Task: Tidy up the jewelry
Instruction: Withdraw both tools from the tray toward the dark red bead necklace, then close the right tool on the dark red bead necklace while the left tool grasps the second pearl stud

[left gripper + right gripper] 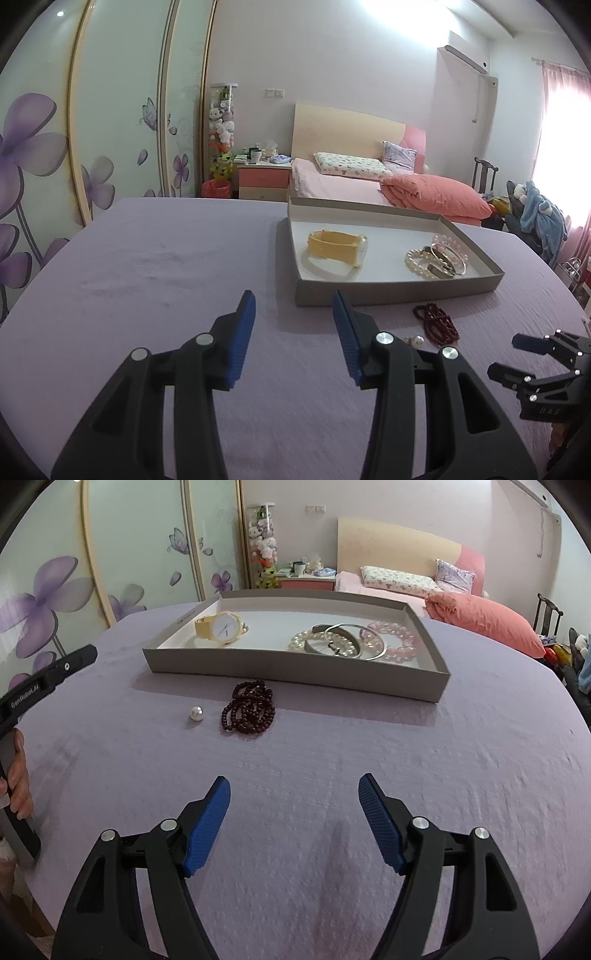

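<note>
Beads (249, 712), a dark red coil, and a loose pearl (196, 713) lie on the counter (406, 757) before the tray (295, 666), well ahead of the right gripper (294, 786); left gripper (293, 301) hovers level beside. Both sets of fingers spread wide, empty.

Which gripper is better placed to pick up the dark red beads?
Probably the right gripper: the dark red beads lie just ahead of it, open, while they sit off to the side of the left gripper.

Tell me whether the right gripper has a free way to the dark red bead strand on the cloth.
Probably yes. The right gripper is open and empty, and the dark red bead strand lies ahead on bare purple cloth, outside the gray tray. Only the loose pearl sits nearby, apart from it.
</note>
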